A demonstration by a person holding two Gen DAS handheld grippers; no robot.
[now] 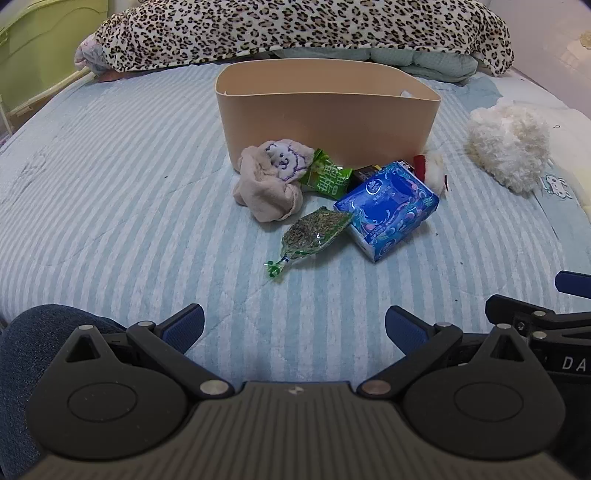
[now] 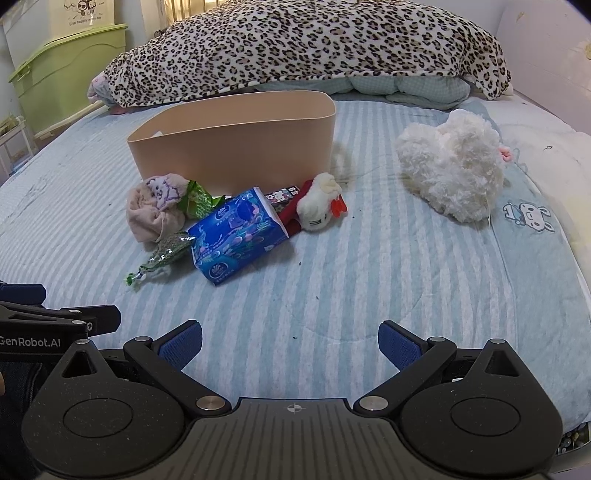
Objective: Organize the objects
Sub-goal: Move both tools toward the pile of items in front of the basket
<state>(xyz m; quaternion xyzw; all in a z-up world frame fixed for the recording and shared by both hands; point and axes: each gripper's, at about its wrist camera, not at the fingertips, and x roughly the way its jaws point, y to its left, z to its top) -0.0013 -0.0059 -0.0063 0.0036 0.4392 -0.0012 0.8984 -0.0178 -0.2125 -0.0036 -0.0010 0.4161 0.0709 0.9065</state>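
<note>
A tan bin [image 1: 325,118] [image 2: 236,140] stands on the striped bed. In front of it lie a beige rolled cloth [image 1: 269,181] [image 2: 155,206], a green packet [image 1: 325,175] [image 2: 197,201], a blue tissue pack [image 1: 388,210] [image 2: 236,236], a clear bag of dried herbs [image 1: 314,232] [image 2: 166,251], a small dark box [image 1: 364,171] [image 2: 284,195] and a small white plush toy [image 1: 434,170] [image 2: 319,203]. My left gripper [image 1: 294,325] and my right gripper [image 2: 290,341] are both open and empty, low over the bed, short of the pile.
A large fluffy white plush [image 1: 509,147] [image 2: 454,166] lies to the right. A leopard-print blanket [image 1: 295,29] [image 2: 306,48] is heaped behind the bin. A green storage box [image 2: 66,74] stands off the bed at the left. The person's denim-clad leg [image 1: 22,369] is at lower left.
</note>
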